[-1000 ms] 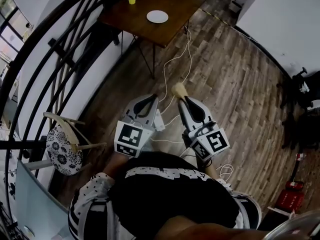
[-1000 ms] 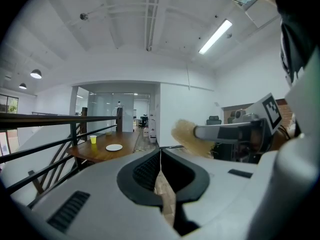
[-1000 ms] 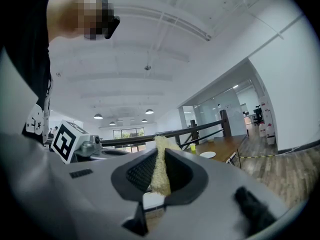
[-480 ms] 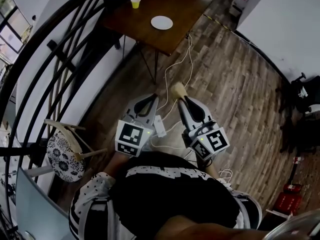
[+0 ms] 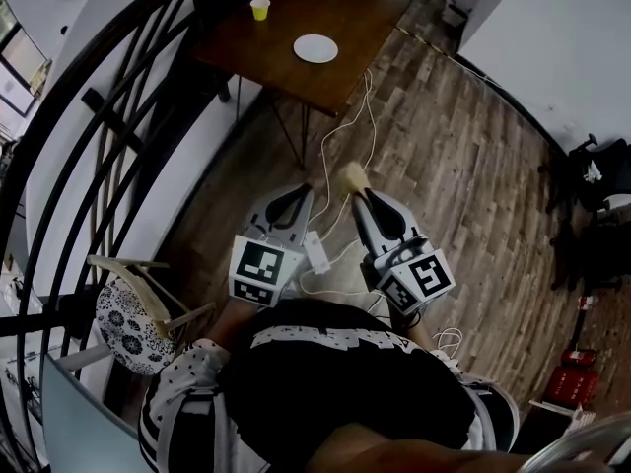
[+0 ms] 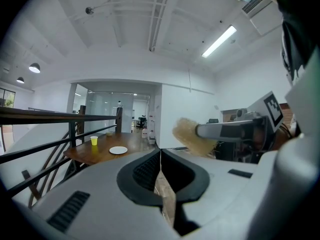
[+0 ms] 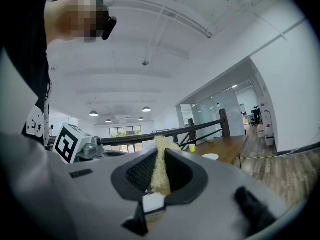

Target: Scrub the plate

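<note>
Head view shows the plate (image 5: 315, 48) far off, unscrubbed. The right gripper (image 5: 357, 194) clamps a loofah scrubber (image 5: 352, 176); the left gripper (image 5: 299, 194) jaws meet, empty

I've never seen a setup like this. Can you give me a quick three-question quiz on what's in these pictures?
1. True or false: the plate lies on the floor.
2. What does the right gripper hold? A) a scrubber B) a spoon C) nothing
3. Fill in: the cup on the table is ___ in colour.
Key: 1 false, it lies on the table; 2 A; 3 yellow.
</note>
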`<action>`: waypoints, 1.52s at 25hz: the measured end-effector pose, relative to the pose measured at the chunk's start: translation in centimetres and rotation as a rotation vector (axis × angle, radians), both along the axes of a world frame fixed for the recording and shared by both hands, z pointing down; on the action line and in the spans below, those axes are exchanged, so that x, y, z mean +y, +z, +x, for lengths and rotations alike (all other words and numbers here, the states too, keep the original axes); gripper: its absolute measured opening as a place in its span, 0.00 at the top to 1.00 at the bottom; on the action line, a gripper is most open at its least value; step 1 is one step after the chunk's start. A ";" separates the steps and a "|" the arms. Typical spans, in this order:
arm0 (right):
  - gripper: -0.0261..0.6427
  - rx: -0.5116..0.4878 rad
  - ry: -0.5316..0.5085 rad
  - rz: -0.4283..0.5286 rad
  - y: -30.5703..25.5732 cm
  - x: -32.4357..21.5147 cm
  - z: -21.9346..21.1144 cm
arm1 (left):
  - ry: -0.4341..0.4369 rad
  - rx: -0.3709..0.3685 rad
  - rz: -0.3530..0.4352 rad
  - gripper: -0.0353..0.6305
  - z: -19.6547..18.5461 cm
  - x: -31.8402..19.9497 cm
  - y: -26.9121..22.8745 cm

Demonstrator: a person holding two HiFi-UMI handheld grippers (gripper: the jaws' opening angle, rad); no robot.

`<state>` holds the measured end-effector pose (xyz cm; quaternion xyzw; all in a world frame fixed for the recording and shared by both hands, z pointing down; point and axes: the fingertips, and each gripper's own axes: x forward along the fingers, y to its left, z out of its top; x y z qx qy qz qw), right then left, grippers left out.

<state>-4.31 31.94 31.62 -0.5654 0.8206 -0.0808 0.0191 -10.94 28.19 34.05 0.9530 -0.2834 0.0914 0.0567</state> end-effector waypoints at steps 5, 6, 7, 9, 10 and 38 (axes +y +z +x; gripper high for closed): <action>0.89 0.006 0.021 -0.004 -0.2 -1.1 0.2 | 0.015 0.008 -0.010 0.93 0.2 -1.4 -0.1; 0.89 0.010 0.025 -0.003 -0.4 -1.2 0.1 | 0.020 0.009 -0.010 0.93 0.1 -1.7 -0.2; 0.89 0.015 0.029 -0.002 -0.5 -1.4 0.0 | 0.024 0.010 -0.009 0.93 0.0 -1.9 -0.2; 0.89 0.023 0.039 0.003 -0.7 -1.5 -0.2 | 0.032 0.013 -0.005 0.93 0.0 -2.2 -0.4; 0.89 0.022 0.043 0.007 -0.7 -1.4 -0.2 | 0.035 0.014 -0.003 0.93 0.1 -2.3 -0.3; 0.89 -0.026 -0.093 0.022 -0.3 -7.6 4.1 | -0.083 -0.023 -0.009 0.93 4.2 -6.4 1.0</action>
